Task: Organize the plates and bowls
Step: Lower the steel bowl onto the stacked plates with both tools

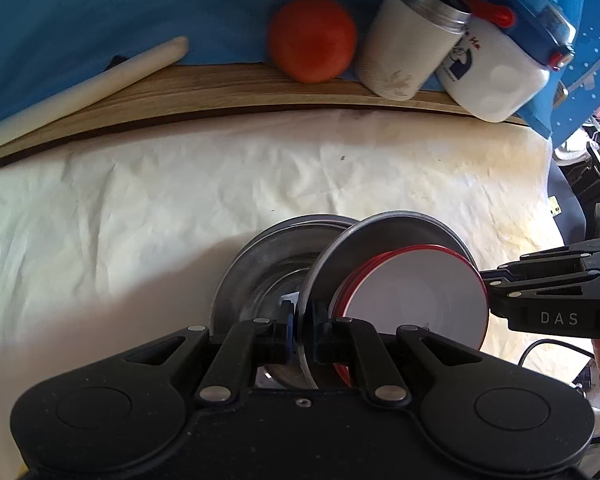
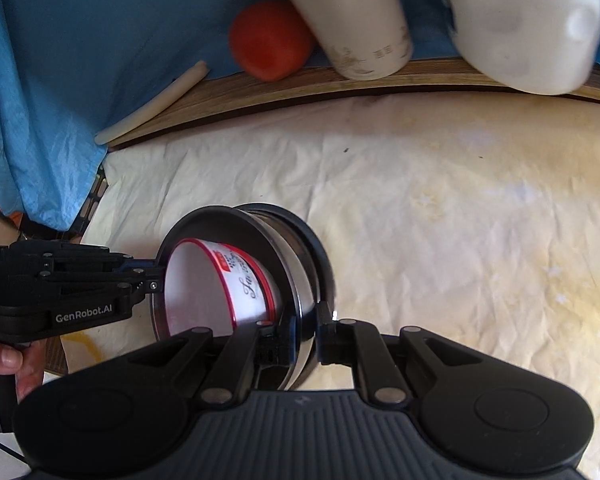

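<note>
left gripper [image 1: 303,334] pinching steel plate [image 1: 396,226] rim | right gripper [image 2: 305,334] clamped on same rim | paper bowls [image 2: 220,284] inside, above cloth [image 1: 140,200] | I judge: stiff, slick, light—grip rim

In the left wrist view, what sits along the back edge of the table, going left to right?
White rolling pin → orange-red ball → white steel-rimmed tumbler → white container with a blue lid.
</note>
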